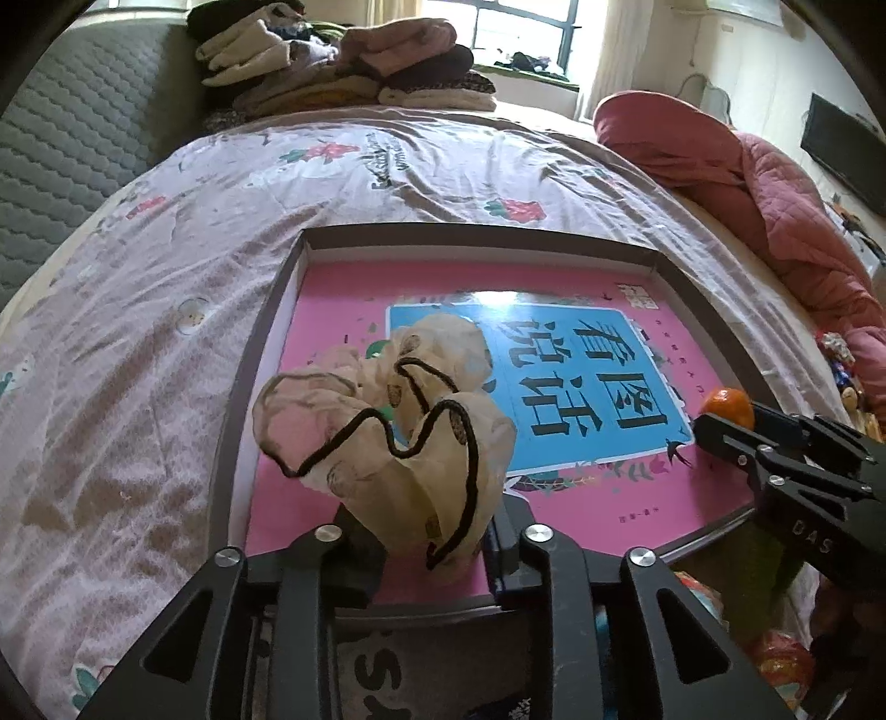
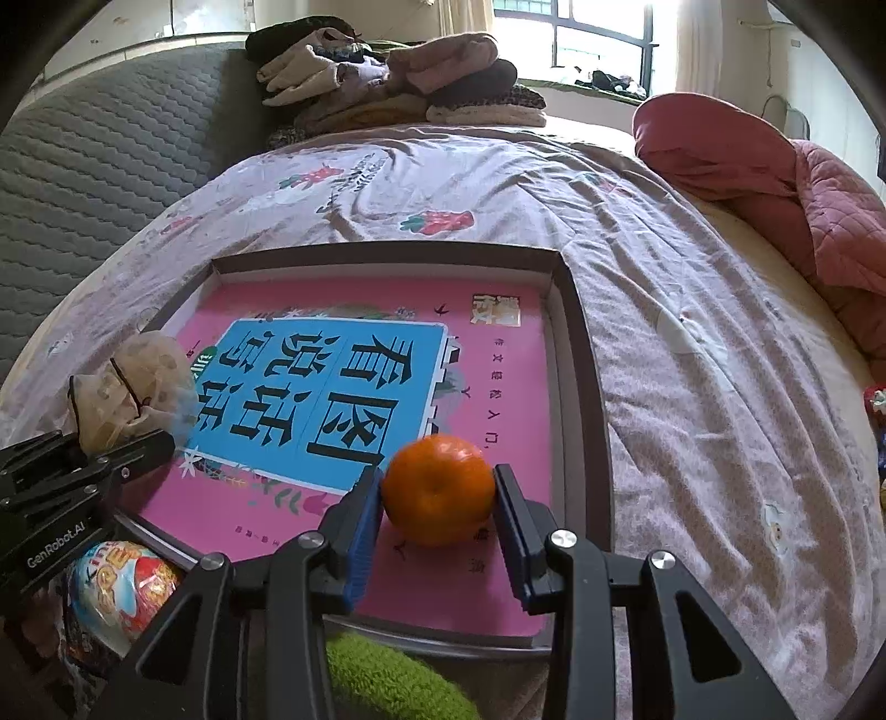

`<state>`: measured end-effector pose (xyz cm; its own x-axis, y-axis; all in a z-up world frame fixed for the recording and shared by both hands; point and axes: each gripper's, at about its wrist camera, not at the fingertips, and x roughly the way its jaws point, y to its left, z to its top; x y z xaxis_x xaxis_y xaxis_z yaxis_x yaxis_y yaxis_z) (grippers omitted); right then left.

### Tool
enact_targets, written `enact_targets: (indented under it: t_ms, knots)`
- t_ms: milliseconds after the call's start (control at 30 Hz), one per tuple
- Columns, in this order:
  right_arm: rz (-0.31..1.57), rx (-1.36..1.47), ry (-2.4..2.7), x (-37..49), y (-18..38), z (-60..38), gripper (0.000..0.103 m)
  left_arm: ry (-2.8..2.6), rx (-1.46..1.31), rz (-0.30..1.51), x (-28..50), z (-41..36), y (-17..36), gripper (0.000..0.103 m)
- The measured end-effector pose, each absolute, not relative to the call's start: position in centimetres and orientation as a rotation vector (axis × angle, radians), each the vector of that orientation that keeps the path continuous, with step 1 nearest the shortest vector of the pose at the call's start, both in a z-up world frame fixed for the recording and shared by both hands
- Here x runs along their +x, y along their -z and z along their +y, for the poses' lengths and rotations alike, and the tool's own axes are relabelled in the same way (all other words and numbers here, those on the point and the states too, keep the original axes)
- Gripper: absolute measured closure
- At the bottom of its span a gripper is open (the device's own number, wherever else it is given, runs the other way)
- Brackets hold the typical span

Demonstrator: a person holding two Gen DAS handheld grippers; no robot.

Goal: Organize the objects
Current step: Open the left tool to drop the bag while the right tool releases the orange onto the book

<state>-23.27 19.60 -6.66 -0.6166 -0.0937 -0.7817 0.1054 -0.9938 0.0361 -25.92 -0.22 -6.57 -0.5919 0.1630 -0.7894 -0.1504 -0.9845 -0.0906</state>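
Right wrist: right tool (image 2: 438,501) level over tray (image 2: 581,354), clamping orange (image 2: 437,487).

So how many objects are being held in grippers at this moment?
2. The left gripper is shut on a cream scrunchie over the box's near-left part; the right gripper is shut on an orange over the pink book, near the box's right wall.

A bed (image 1: 387,183) with a floral sheet fills the middle. Folded clothes (image 2: 398,83) pile at upper centre, a red quilt (image 2: 775,183) bunches upper right, a window (image 2: 598,39) behind.
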Motion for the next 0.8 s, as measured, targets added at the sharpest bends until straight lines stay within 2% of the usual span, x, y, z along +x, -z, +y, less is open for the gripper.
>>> enact_targets:
  t_ms: [133, 233, 800]
  knots:
    - [0.046, 1.302, 2.743, -23.1, 6.1, 19.4, 0.060, -2.664, -1.318, -0.027, -25.7, -0.4, 6.2, 0.059]
    - [0.057, 1.294, 2.750, -22.9, 5.8, 19.4, 0.057, -2.675, -1.311, -0.028, -25.6, -0.7, 5.8, 0.054]
    - [0.041, 1.128, 2.808, -20.1, 0.8, 19.4, 0.049, -2.734, -1.222, -0.054, -22.9, -1.4, 1.9, 0.035]
